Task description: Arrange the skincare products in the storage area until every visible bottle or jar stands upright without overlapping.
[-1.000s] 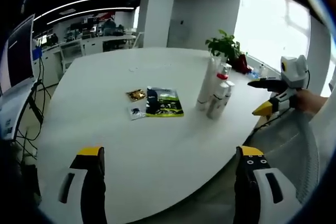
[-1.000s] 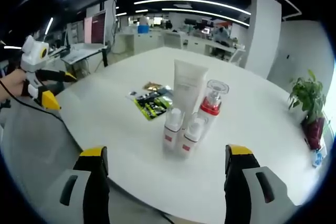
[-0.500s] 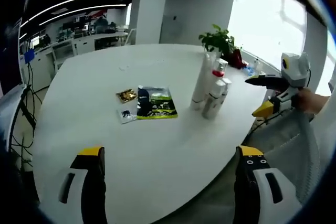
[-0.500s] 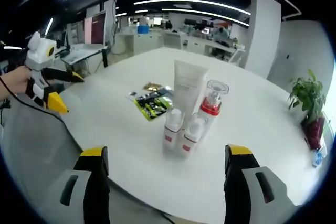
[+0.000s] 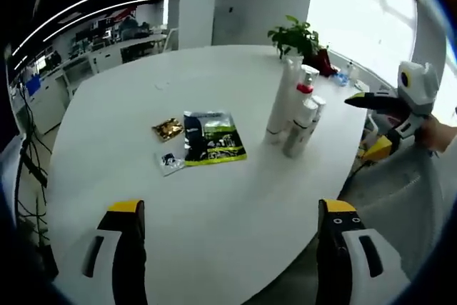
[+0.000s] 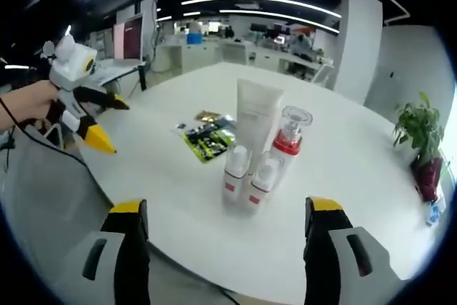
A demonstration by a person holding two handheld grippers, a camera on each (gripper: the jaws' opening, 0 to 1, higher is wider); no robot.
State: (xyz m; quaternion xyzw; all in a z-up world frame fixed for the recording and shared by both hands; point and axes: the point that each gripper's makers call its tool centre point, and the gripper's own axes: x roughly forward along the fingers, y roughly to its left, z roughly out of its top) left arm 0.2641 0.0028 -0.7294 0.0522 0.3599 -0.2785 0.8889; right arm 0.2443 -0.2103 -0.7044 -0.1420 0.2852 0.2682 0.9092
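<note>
A round white table [image 6: 343,169] is carrying four skincare containers, all standing upright in a tight cluster near its edge. A tall white tube [image 6: 257,123] is standing at the back, a clear pump bottle with a red collar [image 6: 289,137] is just beside it, and two small white bottles [image 6: 246,176] are standing in front, touching or nearly touching one another. A green sachet [image 5: 213,137] and two smaller packets [image 5: 166,130] are lying flat on the table, apart from the cluster. The left tool [image 5: 228,241] is hovering over the near table edge, jaws spread wide and gripping nothing. The right tool [image 6: 225,237] is facing the cluster from short of the table, jaws likewise wide apart and gripping nothing. A potted plant [image 6: 421,141] is sitting at the table's far edge.
</note>
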